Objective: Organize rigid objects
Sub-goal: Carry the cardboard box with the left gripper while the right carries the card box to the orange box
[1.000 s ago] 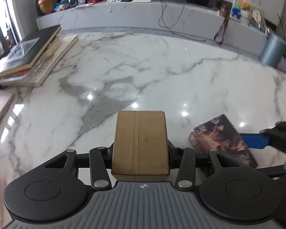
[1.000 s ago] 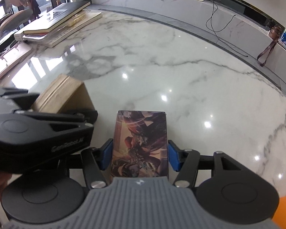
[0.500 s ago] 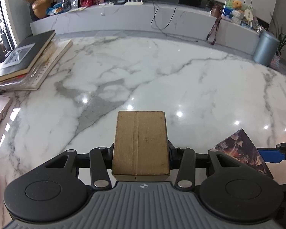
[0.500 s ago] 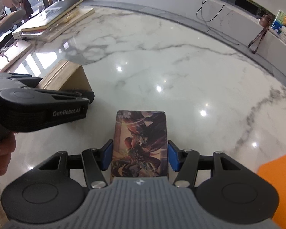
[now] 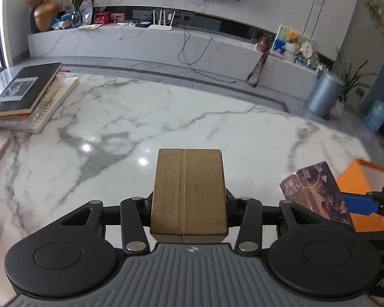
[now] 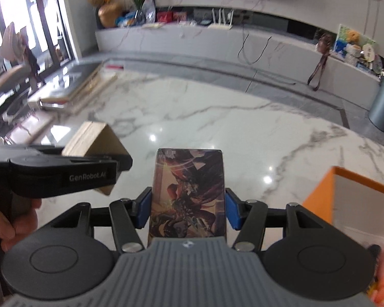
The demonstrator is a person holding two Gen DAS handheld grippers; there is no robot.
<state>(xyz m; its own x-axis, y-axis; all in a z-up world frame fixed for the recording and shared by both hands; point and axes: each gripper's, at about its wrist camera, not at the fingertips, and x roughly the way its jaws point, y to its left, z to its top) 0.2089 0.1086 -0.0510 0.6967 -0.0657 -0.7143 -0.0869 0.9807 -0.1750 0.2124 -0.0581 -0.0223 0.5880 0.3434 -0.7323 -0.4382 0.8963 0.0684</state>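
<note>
Both boxes gripped, held above marble table [image 5: 217, 117].
Left gripper [image 5: 189, 199] clamped on cardboard box [image 5: 189, 189]; right gripper [image 6: 188, 204] clamped on illustrated box [image 6: 188, 194]. Fingertips hidden; orange bin [image 6: 355, 204] cropped, blurred.

bright daylight | glare spots on table [image 5: 166, 117] | right-wrist view blurred | fisheye edges

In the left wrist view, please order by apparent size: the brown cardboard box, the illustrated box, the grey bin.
1. brown cardboard box, though nearness to the camera inflates it.
2. illustrated box, partly hidden.
3. grey bin, far away, so its true size is unsure.
</note>
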